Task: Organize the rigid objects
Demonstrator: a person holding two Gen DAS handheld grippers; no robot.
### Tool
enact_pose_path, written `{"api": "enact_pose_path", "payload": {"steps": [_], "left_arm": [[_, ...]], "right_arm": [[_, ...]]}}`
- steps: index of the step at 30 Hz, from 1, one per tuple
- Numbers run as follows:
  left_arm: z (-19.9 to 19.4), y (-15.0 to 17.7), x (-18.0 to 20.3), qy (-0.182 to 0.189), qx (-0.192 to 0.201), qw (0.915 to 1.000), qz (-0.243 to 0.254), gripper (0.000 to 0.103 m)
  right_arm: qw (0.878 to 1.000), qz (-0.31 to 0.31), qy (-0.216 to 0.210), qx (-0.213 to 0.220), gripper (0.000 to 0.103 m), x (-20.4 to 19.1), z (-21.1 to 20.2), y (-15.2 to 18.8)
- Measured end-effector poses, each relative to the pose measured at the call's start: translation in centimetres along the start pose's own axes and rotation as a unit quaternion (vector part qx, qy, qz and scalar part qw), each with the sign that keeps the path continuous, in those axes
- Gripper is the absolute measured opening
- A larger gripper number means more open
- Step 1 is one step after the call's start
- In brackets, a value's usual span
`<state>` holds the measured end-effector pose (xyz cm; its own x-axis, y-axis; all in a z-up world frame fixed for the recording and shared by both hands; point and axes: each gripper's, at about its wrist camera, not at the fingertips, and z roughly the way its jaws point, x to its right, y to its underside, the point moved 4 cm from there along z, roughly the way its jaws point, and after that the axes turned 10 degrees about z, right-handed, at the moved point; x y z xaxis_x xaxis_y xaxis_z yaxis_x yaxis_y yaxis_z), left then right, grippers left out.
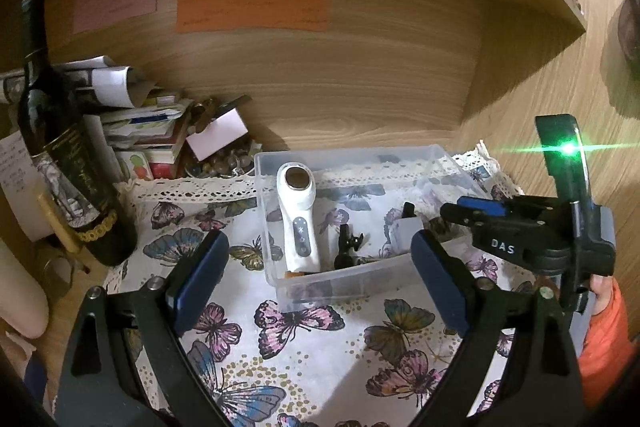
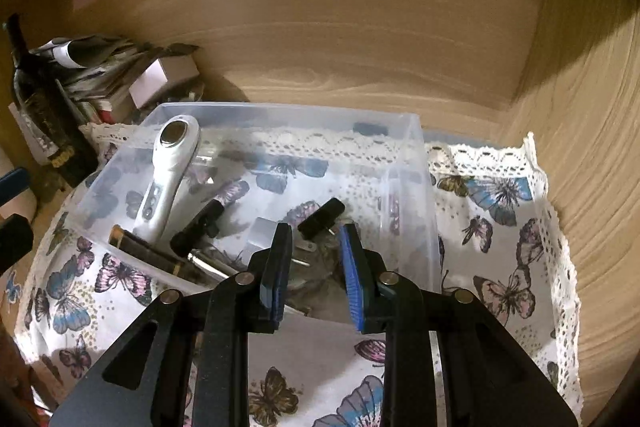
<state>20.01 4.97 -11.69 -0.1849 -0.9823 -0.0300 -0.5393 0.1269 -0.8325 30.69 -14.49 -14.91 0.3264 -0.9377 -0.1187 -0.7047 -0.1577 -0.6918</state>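
Note:
A clear plastic bin (image 1: 420,151) (image 2: 404,163) stands on the butterfly cloth (image 1: 312,355). Inside lie a white handheld device (image 1: 298,215) (image 2: 168,171), small black clips (image 1: 346,247) (image 2: 198,225), a black plug (image 2: 320,217), a white adapter (image 2: 262,233) and a dark tube (image 2: 140,247). My left gripper (image 1: 320,267) is open and empty, in front of the bin's near wall. My right gripper (image 2: 314,259) is open and empty, with its fingers over the bin's near right part above the plug; it also shows in the left wrist view (image 1: 520,235).
A dark wine bottle (image 1: 64,163) (image 2: 40,115) stands at the left. Stacked papers and boxes (image 1: 148,123) (image 2: 120,79) sit behind it. Wooden walls (image 1: 340,75) close the back and right. Coloured paper notes (image 1: 252,7) hang on the back wall.

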Motion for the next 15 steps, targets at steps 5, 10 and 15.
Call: {"api": "enact_pose_path", "payload": {"steps": [5, 10, 15], "left_arm": [[-1.4, -0.3, 0.1, -0.010, 0.020, 0.9997, 0.000, 0.093], [-3.9, -1.0, 0.5, -0.016, 0.053, 0.9985, 0.001, 0.093], [-6.8, -1.6, 1.2, -0.021, 0.089, 0.9958, 0.003, 0.094]], "right_arm": [[0.999, -0.006, -0.014, 0.036, 0.025, -0.7, -3.2, -0.1], [0.994, -0.010, -0.044, 0.096, 0.045, -1.7, -8.3, -0.1], [0.984, -0.014, -0.061, 0.165, 0.070, -2.4, -13.6, 0.3]]}}
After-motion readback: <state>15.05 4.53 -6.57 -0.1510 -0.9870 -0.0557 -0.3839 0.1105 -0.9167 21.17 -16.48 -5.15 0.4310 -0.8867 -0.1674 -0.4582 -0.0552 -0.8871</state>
